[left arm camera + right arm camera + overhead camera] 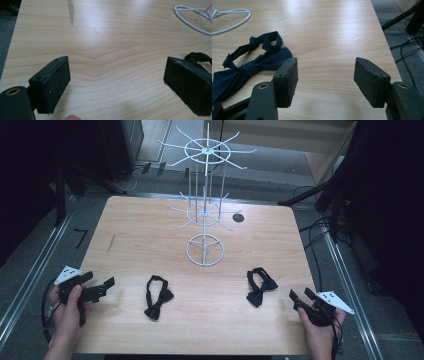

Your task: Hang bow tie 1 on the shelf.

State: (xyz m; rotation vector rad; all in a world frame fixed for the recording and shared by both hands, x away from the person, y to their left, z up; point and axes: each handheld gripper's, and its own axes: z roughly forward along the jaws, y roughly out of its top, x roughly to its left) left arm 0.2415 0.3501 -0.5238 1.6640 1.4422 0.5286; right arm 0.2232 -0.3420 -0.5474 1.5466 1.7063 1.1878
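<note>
Two dark bow ties lie on the wooden table (pixel 150 235): one (pixel 157 296) left of centre, one (pixel 260 286) right of centre. A white wire display stand (pixel 205 195) rises behind them at the middle. At the table's left edge a hand holds my left gripper (pixel 99 281), jaws wide apart over bare wood, with nothing between them. My right gripper (pixel 301 295) sits at the right front edge, open and empty. In the right gripper view the navy bow tie (pixel 249 67) lies just left of the jaws. The left gripper view catches a bit of bow tie strap (pixel 198 57) behind the right jaw.
The stand's round wire base (pixel 205 250) rests mid-table; a small black disc (pixel 238 217) lies behind it. Metal rails (pixel 30 275) run along both table sides, and cables (pixel 320 227) trail on the floor at the right.
</note>
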